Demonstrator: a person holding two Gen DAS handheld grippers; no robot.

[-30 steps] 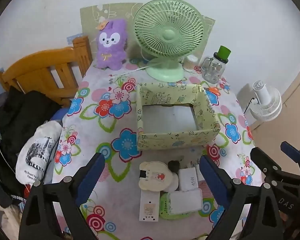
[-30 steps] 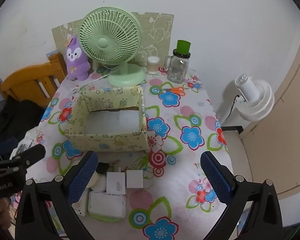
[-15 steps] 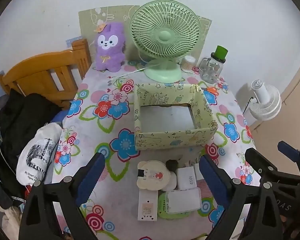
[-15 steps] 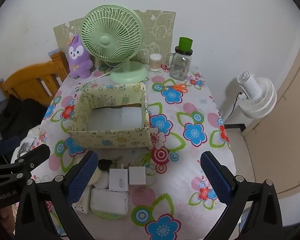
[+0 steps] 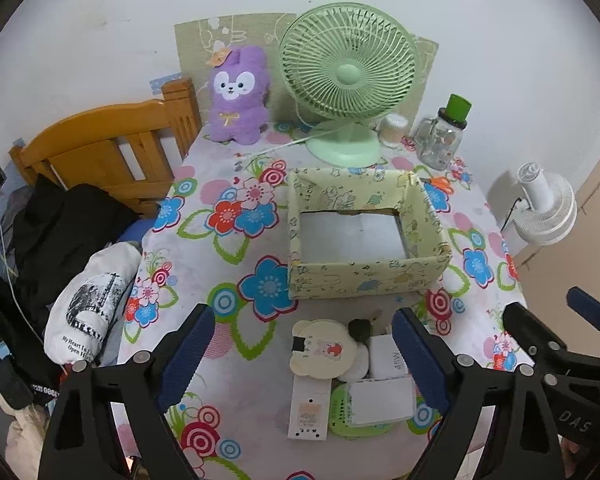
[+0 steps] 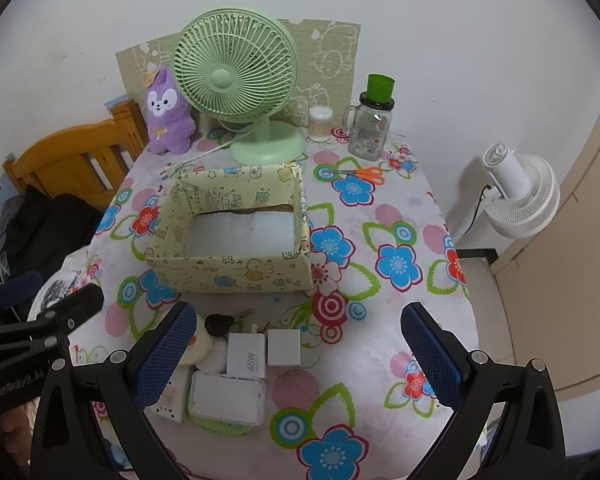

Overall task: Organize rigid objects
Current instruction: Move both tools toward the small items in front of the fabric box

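Note:
An empty yellow patterned box stands mid-table. In front of it lies a cluster: a cream bear-shaped piece, a black key fob, a white 45W charger, a white cube charger, a white power bank on a green disc, and a long white strip. My left gripper hovers over the cluster with its jaws closing; nothing is pressed between them. My right gripper hangs open above the chargers, holding nothing.
At the back stand a green fan, a purple plush, a swab tub and a green-lidded glass jar. Orange scissors lie behind the box. A white floor fan is right; a wooden bedstead and clothes are left.
The left gripper's fingers have come a little closer together. Both hands stay over the near edge of the table, and no object has moved.

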